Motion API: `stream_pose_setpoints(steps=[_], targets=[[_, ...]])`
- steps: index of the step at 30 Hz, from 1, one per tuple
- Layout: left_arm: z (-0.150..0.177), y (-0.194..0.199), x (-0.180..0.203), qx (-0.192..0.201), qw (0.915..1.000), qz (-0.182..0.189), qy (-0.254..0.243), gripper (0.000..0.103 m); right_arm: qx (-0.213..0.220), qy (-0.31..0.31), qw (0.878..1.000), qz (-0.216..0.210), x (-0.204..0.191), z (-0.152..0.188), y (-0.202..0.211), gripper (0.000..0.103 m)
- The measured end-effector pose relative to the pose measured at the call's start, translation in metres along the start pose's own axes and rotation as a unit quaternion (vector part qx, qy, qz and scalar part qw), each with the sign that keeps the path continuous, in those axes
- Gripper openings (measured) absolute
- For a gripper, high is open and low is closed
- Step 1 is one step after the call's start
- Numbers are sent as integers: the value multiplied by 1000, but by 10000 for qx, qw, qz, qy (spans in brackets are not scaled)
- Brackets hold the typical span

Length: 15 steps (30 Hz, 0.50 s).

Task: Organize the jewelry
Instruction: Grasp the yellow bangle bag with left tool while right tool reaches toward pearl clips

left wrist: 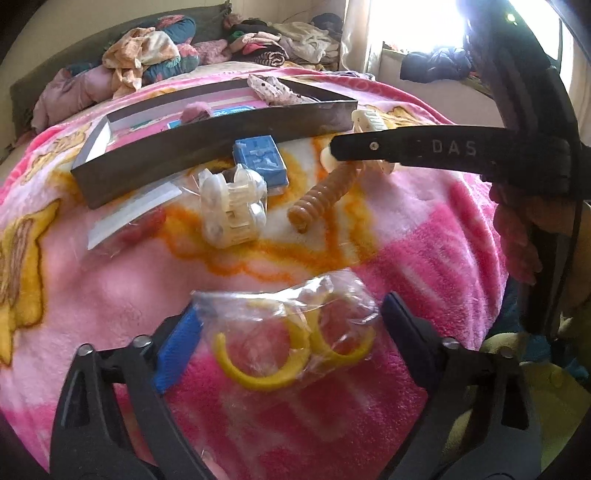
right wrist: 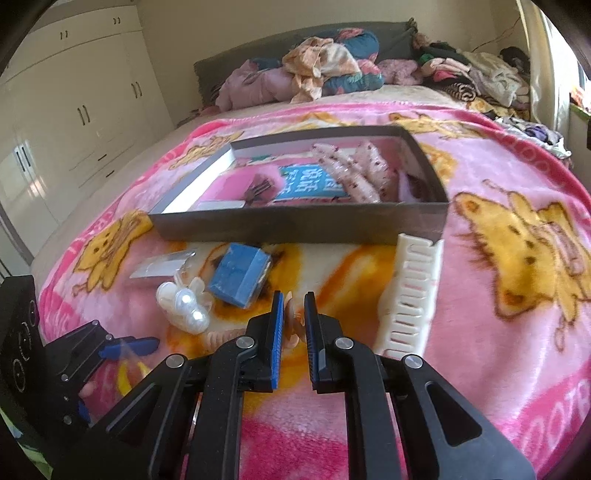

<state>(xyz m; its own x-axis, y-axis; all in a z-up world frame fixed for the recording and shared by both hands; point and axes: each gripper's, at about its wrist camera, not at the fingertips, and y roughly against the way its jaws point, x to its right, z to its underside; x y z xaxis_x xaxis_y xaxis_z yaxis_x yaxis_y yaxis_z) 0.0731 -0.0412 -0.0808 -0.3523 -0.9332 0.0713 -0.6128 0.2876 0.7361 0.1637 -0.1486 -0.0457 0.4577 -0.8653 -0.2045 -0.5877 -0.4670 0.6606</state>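
Observation:
My left gripper (left wrist: 288,325) is open, its jaws on either side of a clear bag of yellow hoop earrings (left wrist: 291,343) lying on the pink blanket. My right gripper (right wrist: 294,317) is nearly closed around a small peach item (right wrist: 294,319); whether it grips is unclear. A grey open box (right wrist: 295,221) holds a pink pouch, a blue card and spotted cloth; it also shows in the left wrist view (left wrist: 207,147). In front lie a blue box (right wrist: 240,275), a white pearl clip (right wrist: 186,304), a cream comb clip (right wrist: 410,295) and an orange spiral tie (left wrist: 325,195).
A clear packet with a white card (right wrist: 162,266) lies left of the blue box. Piled clothes (right wrist: 332,70) fill the bed's far end. White wardrobes (right wrist: 74,110) stand at left. A bright window (left wrist: 424,26) is at right.

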Motion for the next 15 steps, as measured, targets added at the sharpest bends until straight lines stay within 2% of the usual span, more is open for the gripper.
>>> stream_pose_setpoints(steps=[6,15], targets=[[-4,3,-1,43,10000,-23,10,61,199,-3,9996,177,4,-2,12,11],[-16,11,3,116,9998,148,78,56,459,-135,9986,245,15,-5,31,11]])
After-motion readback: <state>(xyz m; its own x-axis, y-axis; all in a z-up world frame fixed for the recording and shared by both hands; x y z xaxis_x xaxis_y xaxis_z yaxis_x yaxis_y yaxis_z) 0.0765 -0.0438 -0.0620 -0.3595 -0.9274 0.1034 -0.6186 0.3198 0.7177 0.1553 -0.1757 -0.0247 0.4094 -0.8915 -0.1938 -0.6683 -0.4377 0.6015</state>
